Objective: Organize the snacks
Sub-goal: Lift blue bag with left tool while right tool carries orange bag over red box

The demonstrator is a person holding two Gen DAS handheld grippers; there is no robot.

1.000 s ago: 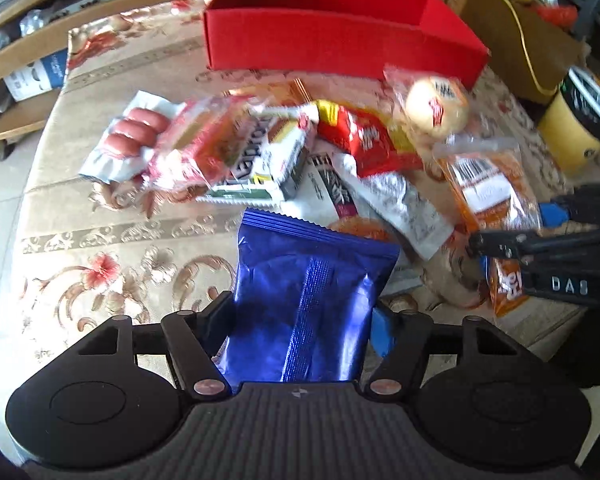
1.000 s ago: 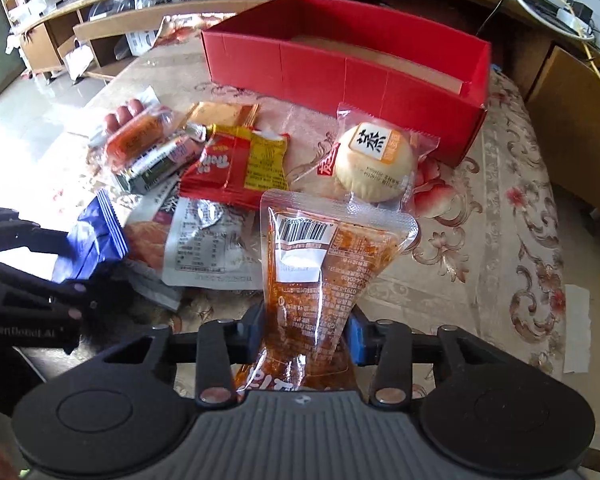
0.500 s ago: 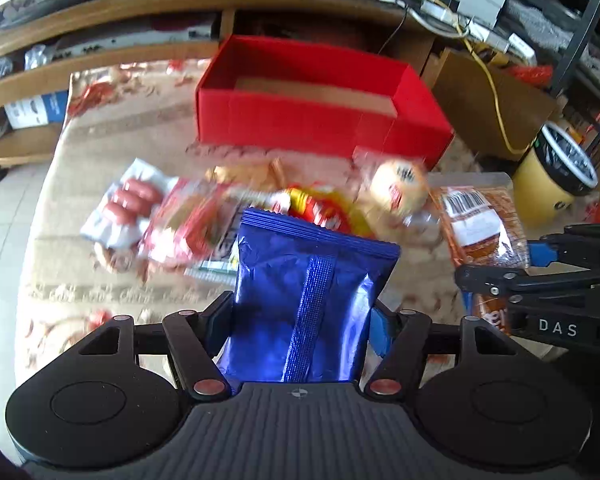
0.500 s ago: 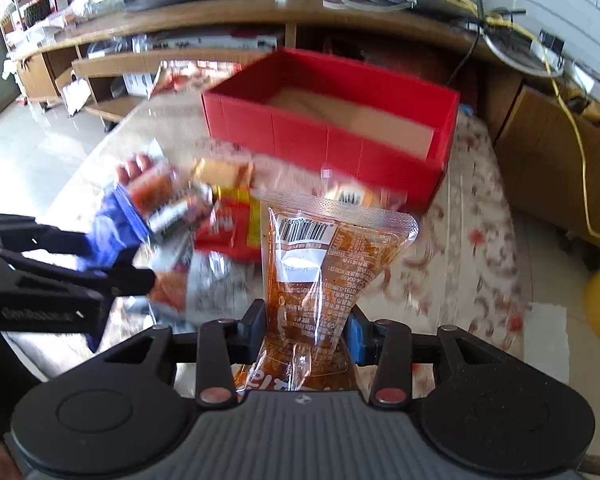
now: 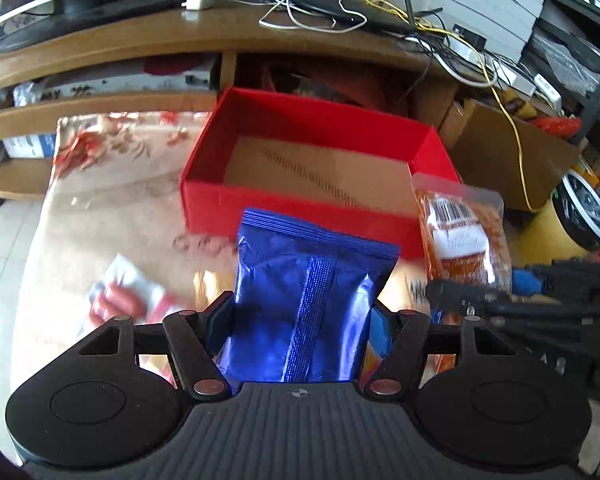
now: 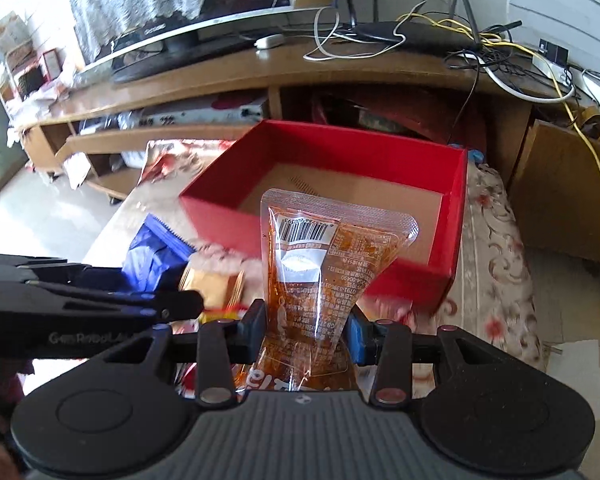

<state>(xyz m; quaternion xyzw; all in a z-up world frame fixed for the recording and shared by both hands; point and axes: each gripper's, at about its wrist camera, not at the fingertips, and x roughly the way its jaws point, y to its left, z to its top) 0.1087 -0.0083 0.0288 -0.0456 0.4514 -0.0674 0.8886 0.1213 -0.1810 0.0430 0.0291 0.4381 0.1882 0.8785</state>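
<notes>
Left hand-held gripper [image 5: 300, 320] — clenched on blue packet [image 5: 304, 304]; right hand-held gripper [image 6: 306, 322] — clenched on orange pouch [image 6: 320, 276]. Red box [image 5: 300, 216] straight ahead of both, open, long axis crosswise.

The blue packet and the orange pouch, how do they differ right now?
The blue packet is opaque shiny foil with a ridged back seam; the orange pouch is clear plastic showing a barcode label. The left gripper holds the blue packet; the right gripper holds the orange pouch. Both are held before the red box.
</notes>
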